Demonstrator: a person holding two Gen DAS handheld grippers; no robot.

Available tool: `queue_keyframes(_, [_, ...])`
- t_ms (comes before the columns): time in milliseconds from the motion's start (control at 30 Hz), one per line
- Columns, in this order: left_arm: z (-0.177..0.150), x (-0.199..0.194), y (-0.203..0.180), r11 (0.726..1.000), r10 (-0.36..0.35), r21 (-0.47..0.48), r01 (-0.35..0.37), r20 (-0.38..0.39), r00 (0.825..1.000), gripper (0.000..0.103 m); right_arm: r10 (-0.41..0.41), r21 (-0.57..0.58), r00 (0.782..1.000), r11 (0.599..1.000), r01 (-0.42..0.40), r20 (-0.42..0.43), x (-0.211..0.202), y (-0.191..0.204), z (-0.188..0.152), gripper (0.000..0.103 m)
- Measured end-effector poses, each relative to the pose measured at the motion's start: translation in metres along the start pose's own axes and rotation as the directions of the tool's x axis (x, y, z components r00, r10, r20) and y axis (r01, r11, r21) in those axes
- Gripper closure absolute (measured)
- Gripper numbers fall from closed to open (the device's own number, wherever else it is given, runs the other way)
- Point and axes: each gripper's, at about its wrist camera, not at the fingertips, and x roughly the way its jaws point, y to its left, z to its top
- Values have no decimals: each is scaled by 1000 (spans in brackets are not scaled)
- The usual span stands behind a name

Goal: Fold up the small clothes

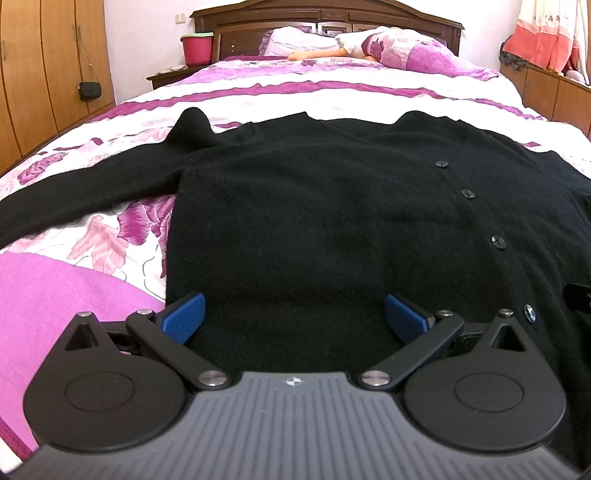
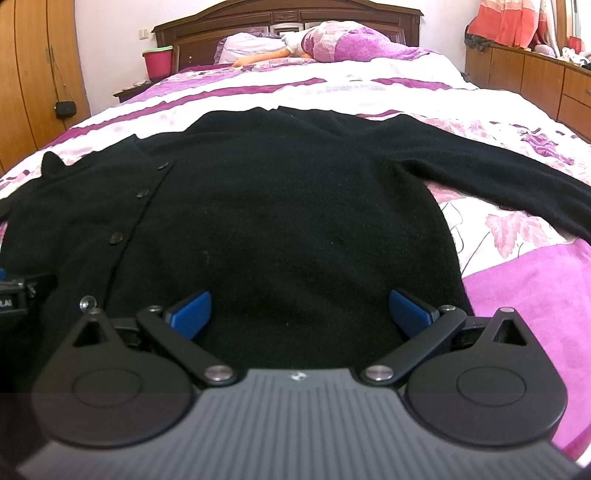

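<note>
A black buttoned cardigan (image 1: 295, 206) lies flat on the bed, front up, sleeves spread out to both sides; it also shows in the right wrist view (image 2: 295, 206). My left gripper (image 1: 293, 317) is open, its blue pads wide apart over the cardigan's near hem on the left half. My right gripper (image 2: 299, 314) is open too, over the near hem on the right half. Neither holds cloth. The left sleeve (image 1: 92, 192) runs off to the left, the right sleeve (image 2: 498, 177) off to the right. Part of the other gripper shows at the right edge of the left wrist view (image 1: 578, 295).
The bed has a purple and white flowered cover (image 1: 295, 96), pillows (image 1: 388, 48) and a dark wooden headboard (image 1: 325, 18). A red bucket (image 1: 197, 46) stands on a nightstand at the left. Wooden wardrobes (image 1: 44, 74) flank the left, low cabinets (image 2: 535, 81) the right.
</note>
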Motion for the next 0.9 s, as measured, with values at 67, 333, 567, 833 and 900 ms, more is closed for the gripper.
queue_keyframes(67, [3, 3, 2, 1000, -1, -1, 1, -3, 1000, 0, 4, 4, 1000, 1000, -4, 0, 0, 0, 0, 0])
queue_keyframes(333, [5, 6, 2, 1000, -4, -6, 4, -15, 1000, 0, -6, -4, 1000, 1000, 6, -7, 0, 2, -1, 0])
queue_keyframes(567, [7, 7, 3, 1000, -7, -4, 7, -26, 1000, 0, -10, -4, 1000, 1000, 10, -14, 1, 2, 0, 0])
queue_keyframes(833, [7, 8, 3, 1000, -8, 2, 8, -29, 1000, 0, -18, -4, 1000, 1000, 18, -23, 2, 4, 1, 0])
queue_keyframes(900, [8, 7, 3, 1000, -10, 3, 10, -32, 999, 0, -22, -6, 999, 1000, 22, -26, 3, 4, 1, 0])
